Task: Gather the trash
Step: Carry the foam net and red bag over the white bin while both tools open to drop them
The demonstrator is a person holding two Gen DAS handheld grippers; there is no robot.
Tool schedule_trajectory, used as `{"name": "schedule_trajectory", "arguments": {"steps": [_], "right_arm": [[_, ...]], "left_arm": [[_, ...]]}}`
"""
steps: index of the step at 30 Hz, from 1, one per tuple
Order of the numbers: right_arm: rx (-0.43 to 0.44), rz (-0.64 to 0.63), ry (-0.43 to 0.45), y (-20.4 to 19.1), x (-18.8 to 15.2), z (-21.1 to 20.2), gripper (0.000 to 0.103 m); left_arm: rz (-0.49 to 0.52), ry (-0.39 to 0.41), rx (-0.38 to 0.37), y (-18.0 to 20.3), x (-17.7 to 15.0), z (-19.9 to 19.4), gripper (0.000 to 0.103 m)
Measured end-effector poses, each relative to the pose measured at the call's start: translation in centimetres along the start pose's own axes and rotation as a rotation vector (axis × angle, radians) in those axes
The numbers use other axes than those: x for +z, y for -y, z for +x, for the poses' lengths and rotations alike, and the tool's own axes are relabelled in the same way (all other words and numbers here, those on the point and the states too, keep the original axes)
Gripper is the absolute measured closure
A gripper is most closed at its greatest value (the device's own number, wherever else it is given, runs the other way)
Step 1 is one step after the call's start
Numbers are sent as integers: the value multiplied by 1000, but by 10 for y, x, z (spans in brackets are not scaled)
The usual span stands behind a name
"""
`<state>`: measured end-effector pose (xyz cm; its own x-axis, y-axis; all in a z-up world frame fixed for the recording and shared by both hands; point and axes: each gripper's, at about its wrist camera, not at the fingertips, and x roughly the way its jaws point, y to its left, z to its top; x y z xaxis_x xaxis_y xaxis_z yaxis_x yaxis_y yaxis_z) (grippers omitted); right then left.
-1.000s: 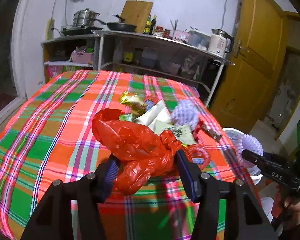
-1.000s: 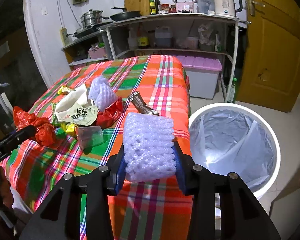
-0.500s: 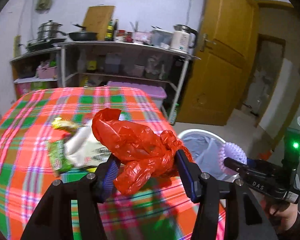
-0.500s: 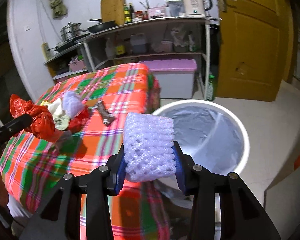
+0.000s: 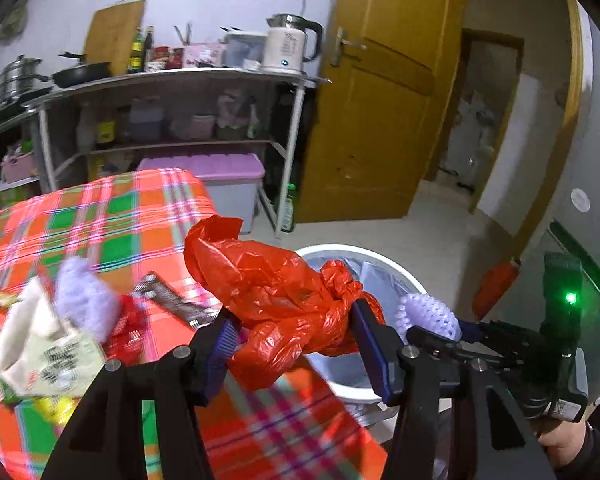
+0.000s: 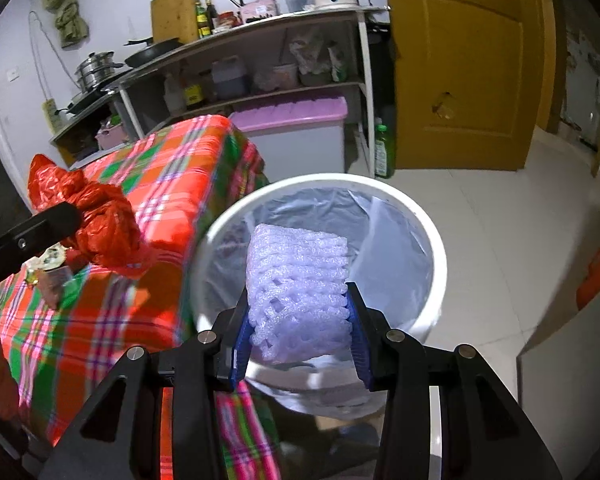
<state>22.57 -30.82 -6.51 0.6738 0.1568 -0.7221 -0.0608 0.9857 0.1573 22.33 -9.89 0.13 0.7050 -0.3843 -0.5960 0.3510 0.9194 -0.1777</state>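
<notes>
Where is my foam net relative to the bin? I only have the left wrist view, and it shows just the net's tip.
Observer: The foam net sits in front of the bin opening, clamped in the right gripper.
Operator: Anything already inside the bin?
Observer: Only its clear liner shows; the net hides the bottom.
Operator: And my red bag?
Observer: The red bag hangs above the tablecloth edge, left of the bin.

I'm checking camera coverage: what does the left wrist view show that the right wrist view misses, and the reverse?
Left wrist only: the foam net, paper wrapper and brown wrapper left on the table. Right wrist only: the bin's whole liner and the hanging green cloth. Both: the red plastic bag in the left gripper, the purple foam net in the right gripper, the white bin and the plaid tablecloth.
</notes>
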Motion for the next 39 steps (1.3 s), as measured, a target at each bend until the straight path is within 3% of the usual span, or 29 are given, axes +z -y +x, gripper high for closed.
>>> {"name": "schedule_trajectory", "arguments": {"steps": [7,16,21,30,39], "right_arm": [[-24,14,-48,15,-2,23,60],[-48,32,-95,29,-3,47,59],[-34,48,-113,32,-5,52,50],[-25,33,-94,28,-5,49,46],[-22,9,-40,19,-2,24,46]], "left_arm": [[22,-80,-46,13,3,46,46],[30,-171,-48,19,1,84,45],[22,-202,-48,17,1,94,45],[-1,-168,-31,13,3,83,44],[-27,-87,-23,7,4,44,44]]}}
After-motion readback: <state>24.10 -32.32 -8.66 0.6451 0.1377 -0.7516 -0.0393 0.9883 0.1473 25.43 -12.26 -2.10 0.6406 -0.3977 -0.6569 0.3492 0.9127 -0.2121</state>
